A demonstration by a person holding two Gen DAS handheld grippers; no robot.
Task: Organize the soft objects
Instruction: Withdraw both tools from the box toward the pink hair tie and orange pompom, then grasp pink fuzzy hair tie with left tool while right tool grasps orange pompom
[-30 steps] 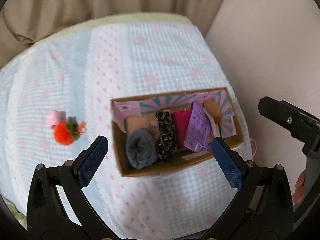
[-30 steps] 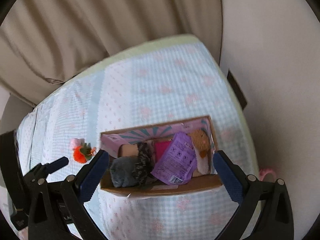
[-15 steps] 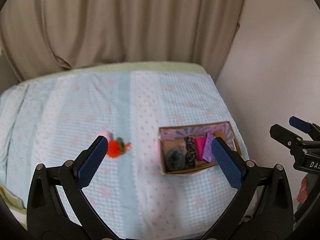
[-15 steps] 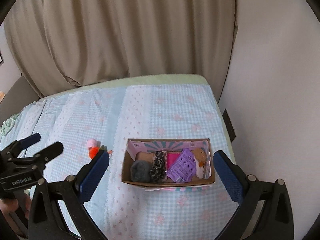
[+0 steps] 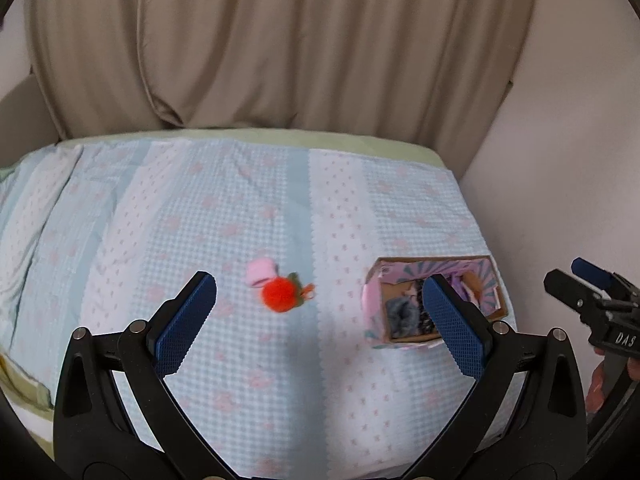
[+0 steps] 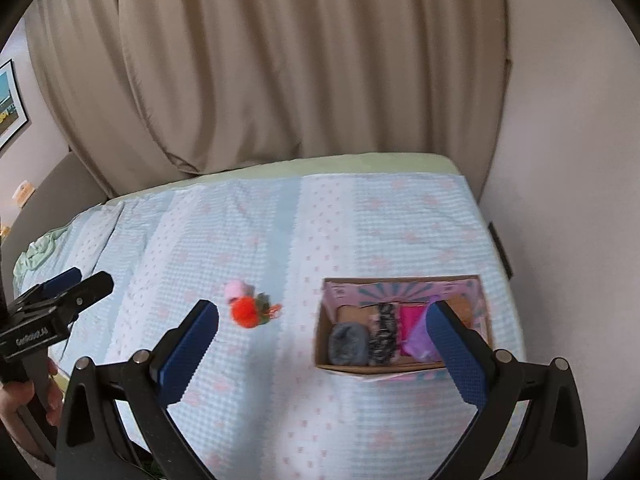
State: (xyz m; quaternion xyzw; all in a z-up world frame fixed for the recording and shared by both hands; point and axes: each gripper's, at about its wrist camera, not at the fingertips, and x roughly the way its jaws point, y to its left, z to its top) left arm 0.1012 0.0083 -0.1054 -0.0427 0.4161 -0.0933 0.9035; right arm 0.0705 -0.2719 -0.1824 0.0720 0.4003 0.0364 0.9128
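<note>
An orange pompom toy (image 5: 280, 295) with a pink roll (image 5: 261, 272) beside it lies on the bed; it also shows in the right wrist view (image 6: 245, 312). A cardboard box (image 6: 344, 367) with a pink lining holds a grey roll (image 6: 348, 345), a dark patterned roll (image 6: 383, 334), a magenta item (image 6: 412, 320) and a purple packet; it also shows in the left wrist view (image 5: 374, 324). My left gripper (image 5: 320, 320) is open and empty above the bed's near side. My right gripper (image 6: 324, 344) is open and empty, high above the bed.
The bed has a pale blue and pink checked cover (image 5: 240, 216). Beige curtains (image 5: 280, 40) hang behind it. A white wall (image 6: 568, 160) runs along the right side. A framed picture (image 6: 10, 108) hangs at far left.
Both grippers have pulled back and up from the box. The box now looks smaller and the whole bed is in view. Both stay open.
</note>
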